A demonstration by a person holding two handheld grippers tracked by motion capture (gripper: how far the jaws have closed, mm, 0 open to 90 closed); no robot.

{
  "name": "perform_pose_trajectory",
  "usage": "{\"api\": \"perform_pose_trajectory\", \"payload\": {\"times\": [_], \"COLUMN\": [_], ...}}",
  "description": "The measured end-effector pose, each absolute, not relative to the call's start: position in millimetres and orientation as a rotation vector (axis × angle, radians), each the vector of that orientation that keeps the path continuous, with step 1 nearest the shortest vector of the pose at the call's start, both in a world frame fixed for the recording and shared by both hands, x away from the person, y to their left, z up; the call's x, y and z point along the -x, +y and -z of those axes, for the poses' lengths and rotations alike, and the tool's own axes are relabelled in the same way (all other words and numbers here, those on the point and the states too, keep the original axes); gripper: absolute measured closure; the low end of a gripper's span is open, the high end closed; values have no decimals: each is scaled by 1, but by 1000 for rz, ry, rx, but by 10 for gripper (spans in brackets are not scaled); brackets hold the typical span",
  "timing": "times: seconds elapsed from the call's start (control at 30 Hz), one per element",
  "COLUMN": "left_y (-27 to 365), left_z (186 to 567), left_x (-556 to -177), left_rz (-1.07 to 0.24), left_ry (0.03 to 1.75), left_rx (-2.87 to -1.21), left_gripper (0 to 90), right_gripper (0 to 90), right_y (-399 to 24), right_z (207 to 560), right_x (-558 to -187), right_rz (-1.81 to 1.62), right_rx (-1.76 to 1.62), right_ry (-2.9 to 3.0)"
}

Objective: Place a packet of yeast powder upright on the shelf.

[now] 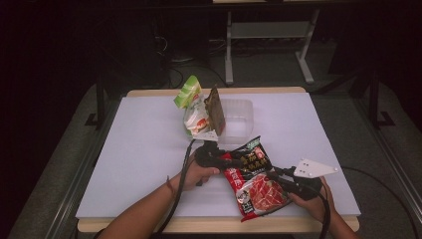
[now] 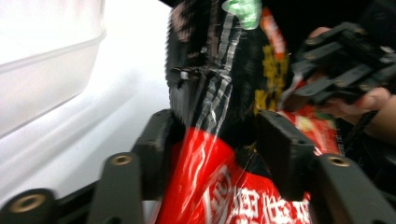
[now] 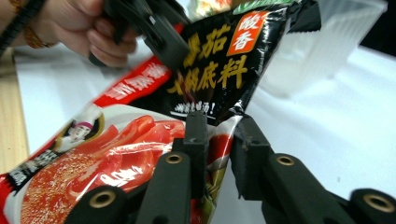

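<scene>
The red and black sauce packet (image 1: 254, 179) is glossy, crinkled plastic film; the container (image 1: 238, 119) behind it is clear, smooth plastic; the tabletop (image 1: 139, 149) carries matt white sheet over pale wood edging; each claw's jaws look matt black plastic.

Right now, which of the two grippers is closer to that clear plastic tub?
Left. The left gripper sits just in front of the clear tub, gripping the red pouch; the right gripper grips the pouch's far edge, nearer the person.

Red-and-black sauce packet (image 3: 140, 140) bore yellow characters "番茄" and "火锅底料", orange tag (image 3: 246, 33) read "酸香", smaller print beneath was illegible.
</scene>
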State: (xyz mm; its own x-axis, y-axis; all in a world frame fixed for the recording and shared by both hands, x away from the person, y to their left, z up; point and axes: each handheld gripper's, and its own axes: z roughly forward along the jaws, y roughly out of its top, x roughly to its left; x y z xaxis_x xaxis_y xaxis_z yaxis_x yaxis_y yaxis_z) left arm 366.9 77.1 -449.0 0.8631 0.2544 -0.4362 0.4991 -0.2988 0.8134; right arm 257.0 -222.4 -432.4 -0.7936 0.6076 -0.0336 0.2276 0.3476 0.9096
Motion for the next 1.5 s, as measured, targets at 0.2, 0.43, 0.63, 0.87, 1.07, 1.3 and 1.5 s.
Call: {"api": "perform_pose_trajectory", "payload": {"times": [0.2,0.43,0.63,0.87,1.07,1.3,1.5], "left_y": [72,71,73,81,85,86,82], "left_z": [452,459,453,440,425,411,414], "left_x": [-366,-370,-368,-362,-354,-344,-343], "left_rz": [268,311,314,234,161,114,109], "left_ry": [567,612,543,460,397,363,392], "left_rx": [-1940,-1961,-1976,-1953,-1933,-1917,-1920], "left_gripper": [280,186,261,496,647,732,678], "right_gripper": [797,799,798,789,745,771,793], "right_y": [-218,-218,-219,-223,-226,-227,-226], "right_z": [428,426,426,426,427,424,423], "right_x": [-251,-248,-248,-250,-254,-256,-257], "right_rz": [-1414,-1418,-1435,-1452,-1469,-1447,-1467], "right_rx": [-660,-630,-629,-655,-698,-708,-722], "right_ry": [2226,2219,2211,2191,2175,2162,2146]}}
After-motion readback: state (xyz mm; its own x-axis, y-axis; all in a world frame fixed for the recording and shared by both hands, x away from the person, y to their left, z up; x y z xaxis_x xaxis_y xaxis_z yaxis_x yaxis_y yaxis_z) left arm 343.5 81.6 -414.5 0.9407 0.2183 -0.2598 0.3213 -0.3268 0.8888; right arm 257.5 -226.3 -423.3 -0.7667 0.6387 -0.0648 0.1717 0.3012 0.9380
